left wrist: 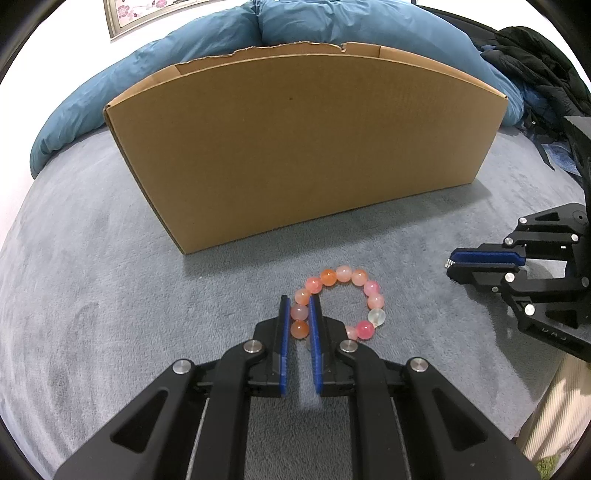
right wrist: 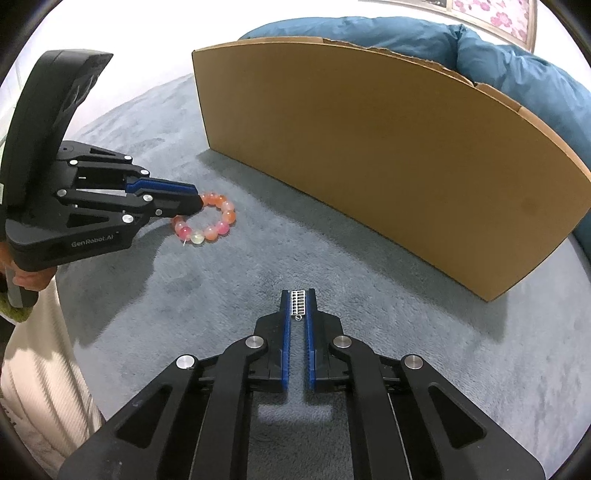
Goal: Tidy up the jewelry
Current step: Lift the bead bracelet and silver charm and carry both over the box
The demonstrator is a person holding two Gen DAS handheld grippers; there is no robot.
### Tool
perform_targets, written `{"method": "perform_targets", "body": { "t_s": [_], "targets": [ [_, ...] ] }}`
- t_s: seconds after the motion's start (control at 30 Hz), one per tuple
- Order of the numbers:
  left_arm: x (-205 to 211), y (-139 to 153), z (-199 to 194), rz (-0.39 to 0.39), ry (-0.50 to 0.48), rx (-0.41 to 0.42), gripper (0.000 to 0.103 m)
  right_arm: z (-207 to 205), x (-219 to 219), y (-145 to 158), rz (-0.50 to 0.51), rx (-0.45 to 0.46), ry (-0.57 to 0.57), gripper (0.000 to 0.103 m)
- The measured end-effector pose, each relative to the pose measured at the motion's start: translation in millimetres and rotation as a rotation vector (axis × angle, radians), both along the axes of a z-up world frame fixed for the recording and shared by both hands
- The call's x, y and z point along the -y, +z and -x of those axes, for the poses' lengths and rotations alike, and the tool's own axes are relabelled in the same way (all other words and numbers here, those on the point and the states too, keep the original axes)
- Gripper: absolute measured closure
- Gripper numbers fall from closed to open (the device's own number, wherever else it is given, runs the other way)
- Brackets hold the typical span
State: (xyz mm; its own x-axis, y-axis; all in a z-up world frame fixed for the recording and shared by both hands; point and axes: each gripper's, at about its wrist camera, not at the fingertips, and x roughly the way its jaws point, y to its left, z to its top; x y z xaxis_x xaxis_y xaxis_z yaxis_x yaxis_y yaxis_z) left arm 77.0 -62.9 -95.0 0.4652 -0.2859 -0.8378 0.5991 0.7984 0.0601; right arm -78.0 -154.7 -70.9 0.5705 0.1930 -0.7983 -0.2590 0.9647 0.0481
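A bracelet of pink and orange beads (left wrist: 341, 301) lies on the grey blanket in front of a cardboard box (left wrist: 295, 147). My left gripper (left wrist: 299, 301) is shut on the bracelet's left side, with a couple of beads pinched between its blue pads. From the right wrist view the bracelet (right wrist: 208, 219) shows at that gripper's tips (right wrist: 197, 201). My right gripper (right wrist: 298, 295) is shut on a small silver charm (right wrist: 297, 302) with rows of dark beads, held at the fingertips just above the blanket. In the left wrist view the right gripper (left wrist: 448, 264) shows at the right edge.
The tall box (right wrist: 369, 147) stands across the far side of the grey blanket (right wrist: 184, 295). A blue duvet (left wrist: 332, 26) bunches behind it. Dark clothing (left wrist: 535, 74) lies at the far right. A hand (right wrist: 29, 280) holds the left gripper's handle.
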Motion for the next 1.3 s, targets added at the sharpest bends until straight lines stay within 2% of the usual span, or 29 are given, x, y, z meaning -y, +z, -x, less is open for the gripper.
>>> {"method": "perform_targets", "body": {
  "t_s": [1.03,1.3],
  "targets": [
    [5.5,-1.2,6.3,-0.017,-0.001,0.017,0.094,7.0,21.2,9.8,-0.061,0.012,-0.084,0.098],
    [4.2,16.4,17.8,0.022,-0.017,0.050,0.094,12.8,28.4,25.3,-0.093,0.054,-0.121,0.098]
  ]
}}
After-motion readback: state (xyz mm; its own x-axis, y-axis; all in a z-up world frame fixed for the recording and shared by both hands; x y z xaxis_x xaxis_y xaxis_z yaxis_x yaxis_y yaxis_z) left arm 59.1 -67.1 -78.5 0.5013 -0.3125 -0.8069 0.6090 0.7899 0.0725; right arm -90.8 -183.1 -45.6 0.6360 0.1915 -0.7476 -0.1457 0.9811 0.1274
